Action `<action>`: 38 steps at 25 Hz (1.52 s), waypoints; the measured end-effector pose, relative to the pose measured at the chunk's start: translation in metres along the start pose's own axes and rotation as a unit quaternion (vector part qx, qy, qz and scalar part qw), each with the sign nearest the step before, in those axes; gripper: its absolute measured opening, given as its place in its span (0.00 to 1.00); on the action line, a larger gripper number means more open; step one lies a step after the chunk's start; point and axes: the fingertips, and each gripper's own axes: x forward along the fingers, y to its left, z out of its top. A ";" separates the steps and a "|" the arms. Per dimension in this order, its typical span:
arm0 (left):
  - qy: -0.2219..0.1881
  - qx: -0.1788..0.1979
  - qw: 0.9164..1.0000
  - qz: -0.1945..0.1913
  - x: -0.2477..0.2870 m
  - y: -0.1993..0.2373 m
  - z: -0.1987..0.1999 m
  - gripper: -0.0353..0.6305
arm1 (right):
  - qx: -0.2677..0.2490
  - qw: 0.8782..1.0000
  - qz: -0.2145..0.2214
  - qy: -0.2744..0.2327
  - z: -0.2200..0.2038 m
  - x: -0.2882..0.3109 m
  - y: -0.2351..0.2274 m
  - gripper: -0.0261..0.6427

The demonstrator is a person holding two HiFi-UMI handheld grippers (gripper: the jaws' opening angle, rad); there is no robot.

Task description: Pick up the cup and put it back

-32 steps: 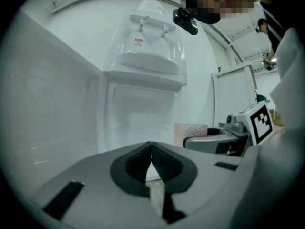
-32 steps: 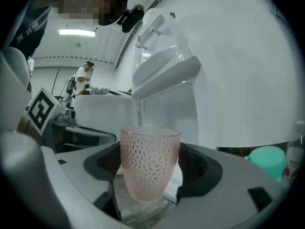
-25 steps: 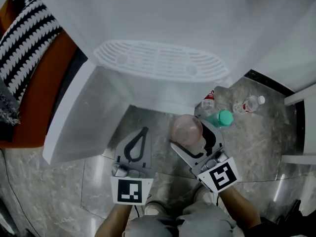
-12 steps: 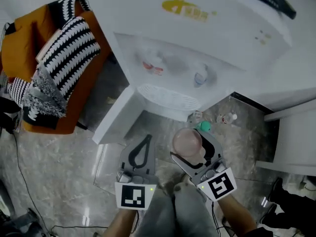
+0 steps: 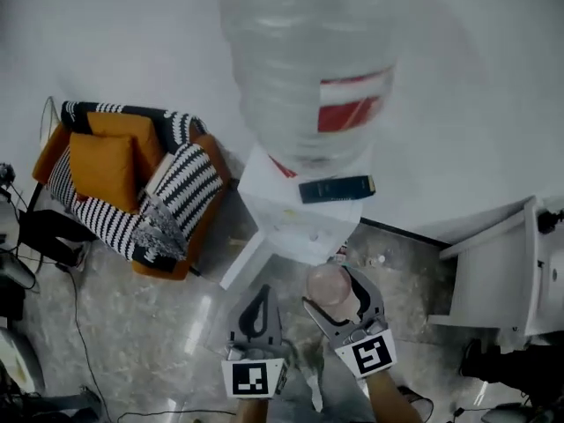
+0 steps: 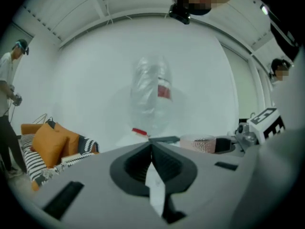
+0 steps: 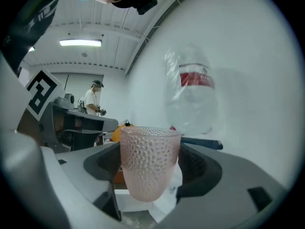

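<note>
A pink dimpled cup (image 7: 148, 162) stands upright between the jaws of my right gripper (image 7: 151, 168), which is shut on it. In the head view the cup (image 5: 328, 285) sits in that gripper (image 5: 339, 291), held up in front of the white water dispenser (image 5: 304, 223). The left gripper (image 5: 256, 311) hangs beside it on the left, shut with nothing between its jaws. From the left gripper view (image 6: 153, 163) the jaws meet, and the cup (image 6: 202, 143) shows at the right.
A big clear water bottle (image 5: 308, 69) with a red label tops the dispenser. An orange armchair (image 5: 123, 183) with striped cushions stands at the left. A white shelf unit (image 5: 502, 276) is at the right. A person (image 6: 8, 104) stands far off.
The head view has swung up and back: the dispenser's drip tray gave way to its top and the bottle. Both grippers kept their places, the cup still held.
</note>
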 end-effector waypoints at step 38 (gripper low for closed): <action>-0.048 0.008 0.999 -0.003 -0.013 -0.076 0.174 0.07 | -0.006 0.995 0.059 -0.082 0.189 -0.079 -0.060 0.60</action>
